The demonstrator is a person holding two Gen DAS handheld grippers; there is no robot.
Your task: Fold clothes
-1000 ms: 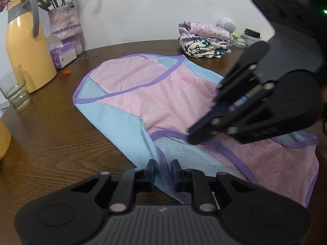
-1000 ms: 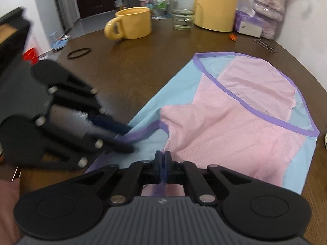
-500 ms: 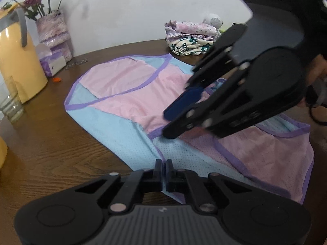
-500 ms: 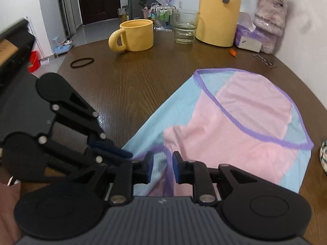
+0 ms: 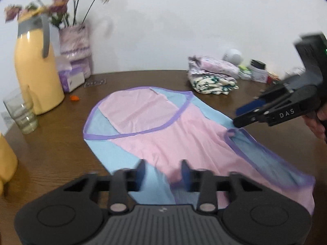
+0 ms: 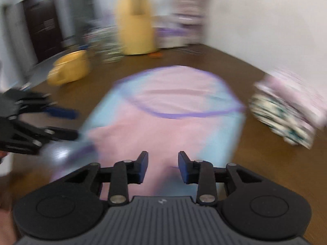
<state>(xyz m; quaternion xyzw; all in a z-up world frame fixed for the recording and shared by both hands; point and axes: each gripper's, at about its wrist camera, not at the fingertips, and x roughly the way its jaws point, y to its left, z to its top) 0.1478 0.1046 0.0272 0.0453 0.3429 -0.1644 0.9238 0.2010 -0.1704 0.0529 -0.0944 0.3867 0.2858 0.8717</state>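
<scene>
A pink and light-blue mesh top [image 5: 163, 130] with purple trim lies spread flat on the brown wooden table [image 5: 51, 153]. My left gripper [image 5: 162, 173] hovers at its near edge. Its jaws are opening, the cloth shows beneath the gap, and the pads press on nothing. In the left wrist view my right gripper [image 5: 237, 116] hangs over the top's right armhole, held by a hand. In its own blurred view the right gripper [image 6: 162, 167] is opening above the pink cloth [image 6: 173, 112] and holds nothing. The left gripper [image 6: 76, 124] appears at that view's left edge.
A yellow jug [image 5: 36, 77], a glass [image 5: 22, 112], a vase of flowers [image 5: 75, 49] and a tissue pack [image 5: 70, 77] stand at the back left. A stack of folded clothes [image 5: 212, 77] sits at the back right beside small jars. A yellow mug [image 6: 71, 69] stands left of the top.
Both grippers have let go of the top's folded edge and opened. The right gripper has swung away to the right and rolled; the left has lifted a little.
</scene>
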